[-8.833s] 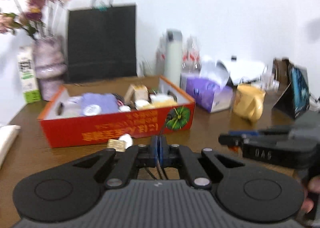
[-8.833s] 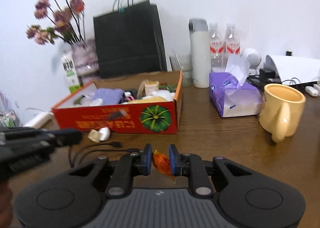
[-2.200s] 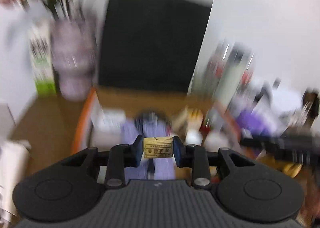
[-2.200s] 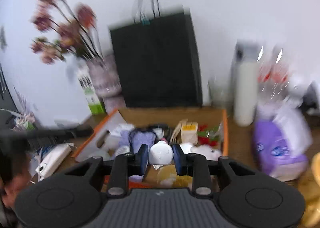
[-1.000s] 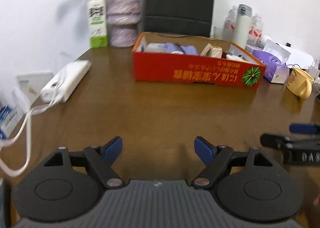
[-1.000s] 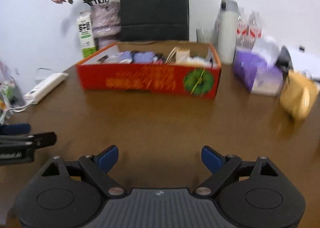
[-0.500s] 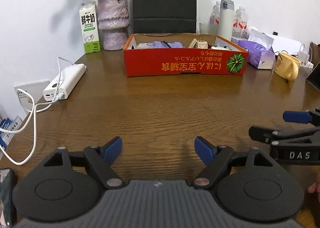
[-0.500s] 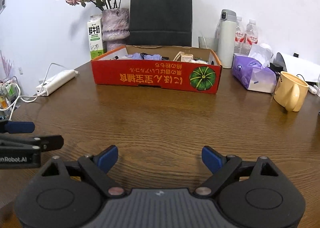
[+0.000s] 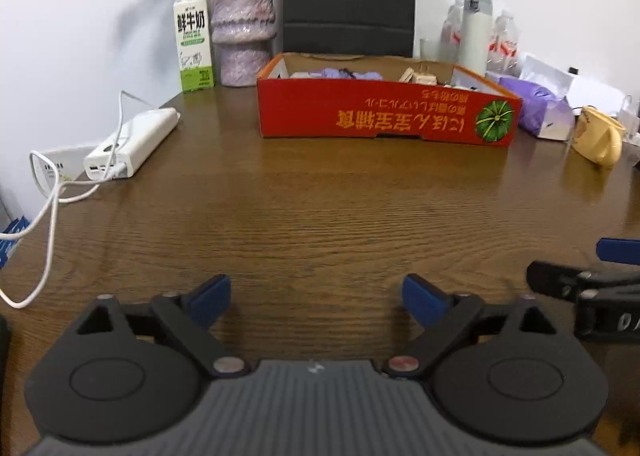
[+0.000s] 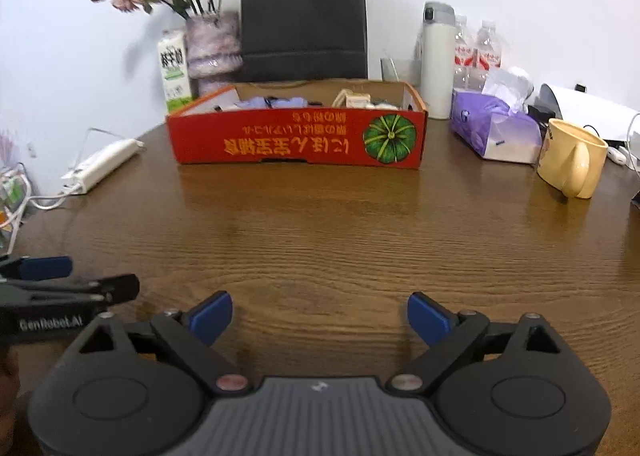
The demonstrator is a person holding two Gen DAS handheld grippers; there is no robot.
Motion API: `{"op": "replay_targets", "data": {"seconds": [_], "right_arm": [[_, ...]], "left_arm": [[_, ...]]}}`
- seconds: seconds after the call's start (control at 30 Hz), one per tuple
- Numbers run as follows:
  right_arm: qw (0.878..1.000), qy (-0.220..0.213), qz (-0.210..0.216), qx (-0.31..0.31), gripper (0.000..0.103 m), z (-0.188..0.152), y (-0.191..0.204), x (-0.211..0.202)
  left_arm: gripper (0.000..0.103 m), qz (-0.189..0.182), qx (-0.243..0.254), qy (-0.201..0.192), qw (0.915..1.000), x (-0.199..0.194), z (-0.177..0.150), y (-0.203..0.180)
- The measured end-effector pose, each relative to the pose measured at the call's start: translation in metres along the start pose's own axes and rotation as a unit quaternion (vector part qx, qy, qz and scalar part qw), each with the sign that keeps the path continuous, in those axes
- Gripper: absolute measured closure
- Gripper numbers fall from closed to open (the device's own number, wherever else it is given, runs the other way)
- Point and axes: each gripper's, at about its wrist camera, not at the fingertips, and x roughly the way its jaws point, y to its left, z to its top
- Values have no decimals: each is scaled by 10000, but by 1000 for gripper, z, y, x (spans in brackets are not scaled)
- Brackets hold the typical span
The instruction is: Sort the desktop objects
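Nearest the cameras, the left gripper (image 9: pixel 316 298) hung over bare wood with its jaws spread wide and opening, nothing between the blue fingertips (image 9: pixel 210 298). The right gripper (image 10: pixel 320 316) did the same beside it, jaws wide apart and opening, nothing between them. Each gripper showed at the edge of the other's view, the two side by side and apart, low over the brown wooden worktop (image 9: pixel 340 212).

The middle stretch of the worktop lay bare in front of both grippers. Towards the left edge a white power bank (image 9: pixel 134 142) rested with a white cable (image 9: pixel 52 208) looping off it over the worktop's edge.

Farther back, well apart from both grippers, stood the red cardboard box (image 10: pixel 298 142), open at the top, with yellow lettering and a green pumpkin picture on its near wall. The sorted desktop objects lay inside it: a lilac item (image 10: pixel 272 102) towards the left and a small beige carton (image 10: pixel 356 99) towards the right; the rest was too small to make out.

To the right of the box sat a purple tissue pack (image 10: pixel 494 130) and, nearer the right edge, a yellow mug (image 10: pixel 572 162). Behind these stood a white flask (image 10: pixel 438 60) and clear bottles (image 10: pixel 478 52). At the very back, against the white wall, a black paper bag (image 10: pixel 304 24) rose behind the box, with a mottled vase (image 10: pixel 212 44) of faded pink flowers and a milk carton (image 10: pixel 173 68) to its left.
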Motion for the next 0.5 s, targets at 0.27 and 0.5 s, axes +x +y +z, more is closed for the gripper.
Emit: {"op": "replay_targets", "data": {"seconds": [0.27, 0.5], "right_arm": [[9996, 191, -129, -148, 0, 6, 4, 27], [9996, 202, -93, -183, 0, 7, 4, 29]], "left_arm": [[0, 103, -112, 147, 9998, 16, 6, -2], [0, 50, -64, 152, 9999, 17, 8, -2]]}}
